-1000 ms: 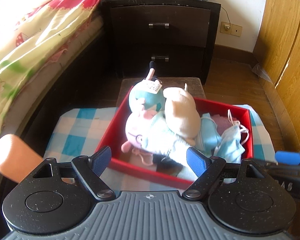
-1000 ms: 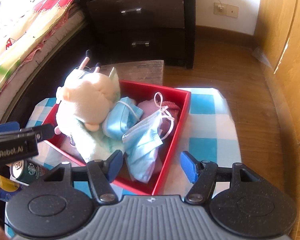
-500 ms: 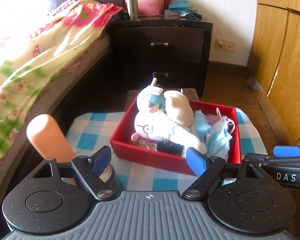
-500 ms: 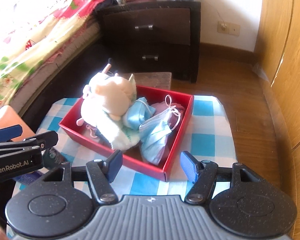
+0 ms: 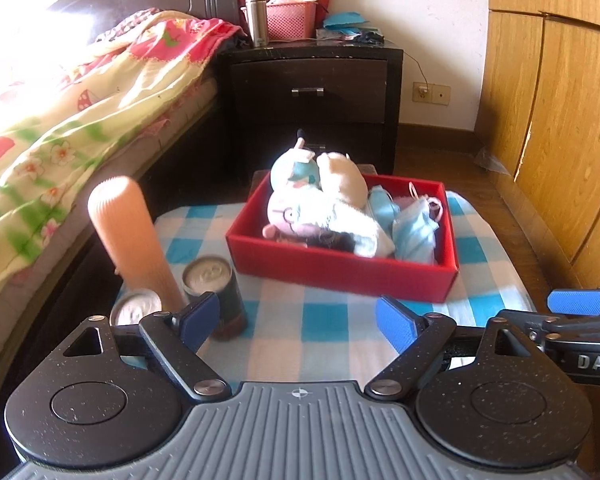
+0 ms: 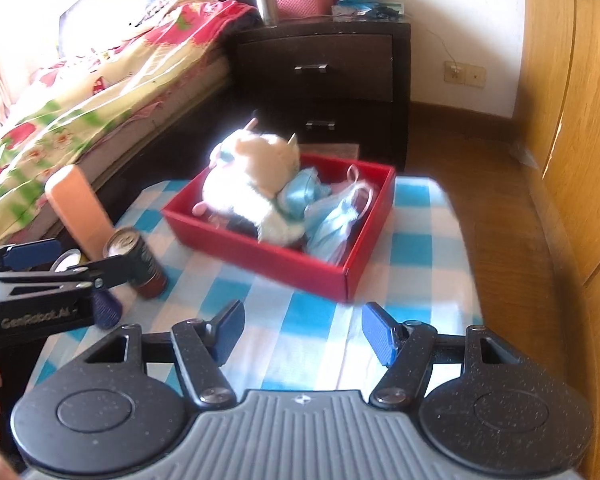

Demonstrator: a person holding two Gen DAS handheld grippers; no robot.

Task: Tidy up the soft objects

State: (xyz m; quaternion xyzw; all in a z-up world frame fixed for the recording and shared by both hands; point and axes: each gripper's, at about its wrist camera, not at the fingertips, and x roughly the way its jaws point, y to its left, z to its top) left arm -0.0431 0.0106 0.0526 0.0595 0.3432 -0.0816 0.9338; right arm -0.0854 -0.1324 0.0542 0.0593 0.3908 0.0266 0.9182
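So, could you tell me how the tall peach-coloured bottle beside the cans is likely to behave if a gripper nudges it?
The peach bottle stands upright, tall and narrow, so it would probably tip rather than slide. It looks rounded, so once down it may roll on the checked cloth. The dark can stands close beside it and might be knocked too.

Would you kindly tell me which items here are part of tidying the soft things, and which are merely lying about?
Part of the job:
- red box
- plush toys
- blue face masks

Lying about:
- two drink cans
- peach-coloured bottle
- checked cloth
- nightstand
- steel flask
- pink basket
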